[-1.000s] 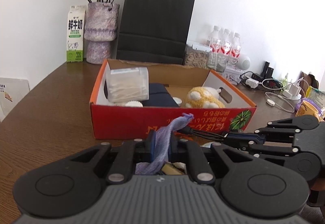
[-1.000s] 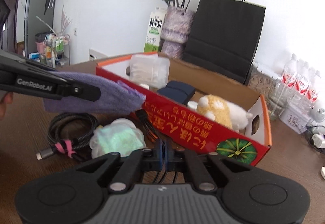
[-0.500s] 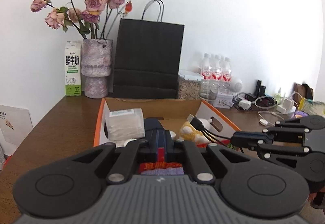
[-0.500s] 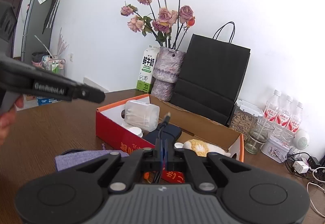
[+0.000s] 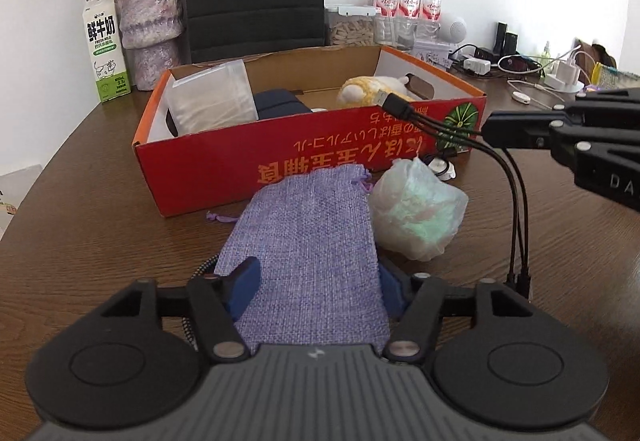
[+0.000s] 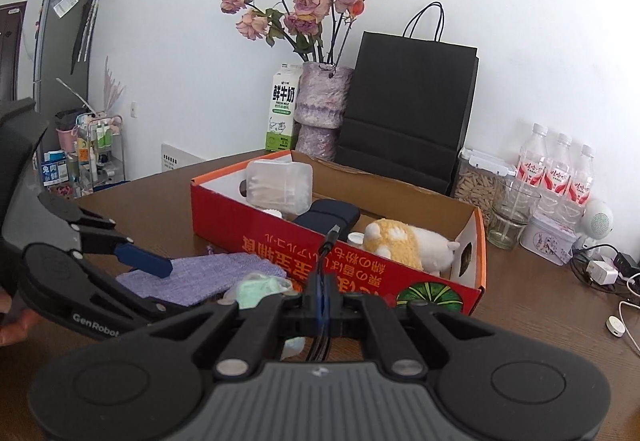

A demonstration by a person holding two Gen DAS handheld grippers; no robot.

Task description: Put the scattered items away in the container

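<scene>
While the left claw (image 5: 316,285) is just spreading its jaws around the flat lilac woven drawstring pouch (image 5: 312,241), the pads are standing clear of the cloth, which is lying on the brown wooden surface (image 5: 100,209) against the front wall of the red open cardboard box (image 5: 224,165). The right claw (image 6: 320,301) is staying clamped on the black multi-plug charging cable (image 5: 516,209), whose plugs are hanging above the surface beside a crumpled pale green plastic bag (image 5: 416,205).
</scene>
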